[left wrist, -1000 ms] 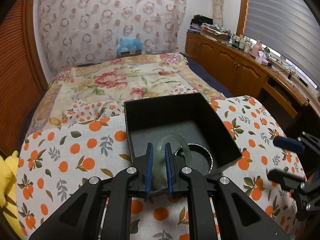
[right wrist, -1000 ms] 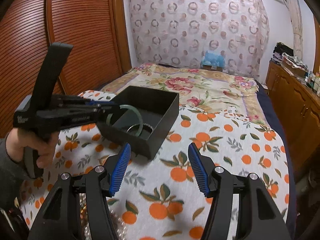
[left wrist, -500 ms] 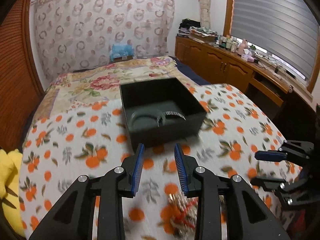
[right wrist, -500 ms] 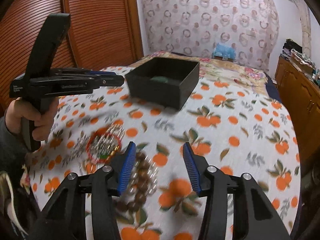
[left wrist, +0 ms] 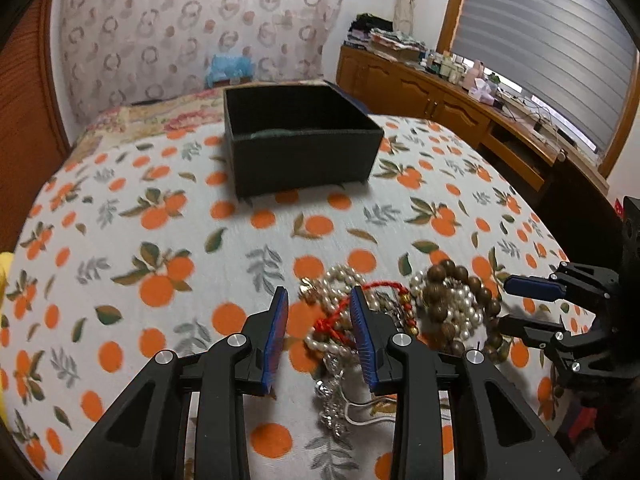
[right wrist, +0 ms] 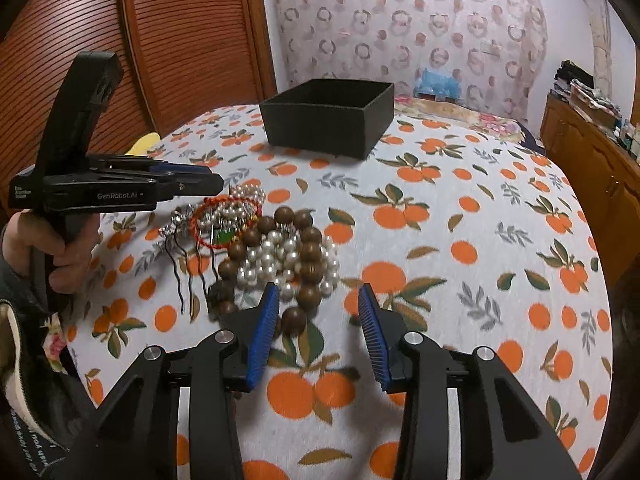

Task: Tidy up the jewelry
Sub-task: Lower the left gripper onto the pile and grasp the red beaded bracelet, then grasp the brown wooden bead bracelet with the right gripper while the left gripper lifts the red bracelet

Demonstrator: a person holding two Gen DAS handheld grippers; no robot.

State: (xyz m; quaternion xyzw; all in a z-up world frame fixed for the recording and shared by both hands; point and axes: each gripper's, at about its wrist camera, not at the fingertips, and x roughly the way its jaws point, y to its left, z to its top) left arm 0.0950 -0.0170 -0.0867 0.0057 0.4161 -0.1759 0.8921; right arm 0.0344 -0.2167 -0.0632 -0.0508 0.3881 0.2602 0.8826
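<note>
A black open box (left wrist: 300, 140) (right wrist: 328, 118) stands on the orange-print cloth at the far side; its contents are mostly hidden by its wall. A jewelry pile lies near me: a brown wooden bead bracelet (left wrist: 460, 304) (right wrist: 276, 252), white pearl strands (right wrist: 288, 260), a red cord bracelet (left wrist: 340, 314) (right wrist: 224, 216) and a silver hair comb (right wrist: 180, 240). My left gripper (left wrist: 320, 336) is open and empty, just above the red cord and pearls. My right gripper (right wrist: 316, 328) is open and empty, at the near edge of the wooden beads.
The orange-print cloth (right wrist: 460, 240) covers the surface. A wooden cabinet (left wrist: 440, 96) with clutter runs along the right wall. A slatted wooden door (right wrist: 180, 40) is on the left. A yellow object (right wrist: 144, 144) lies at the left edge.
My left gripper let go of the green bangle into the box, opened and drew back to the jewelry pile. My right gripper also drew back and lowered toward the wooden beads.
</note>
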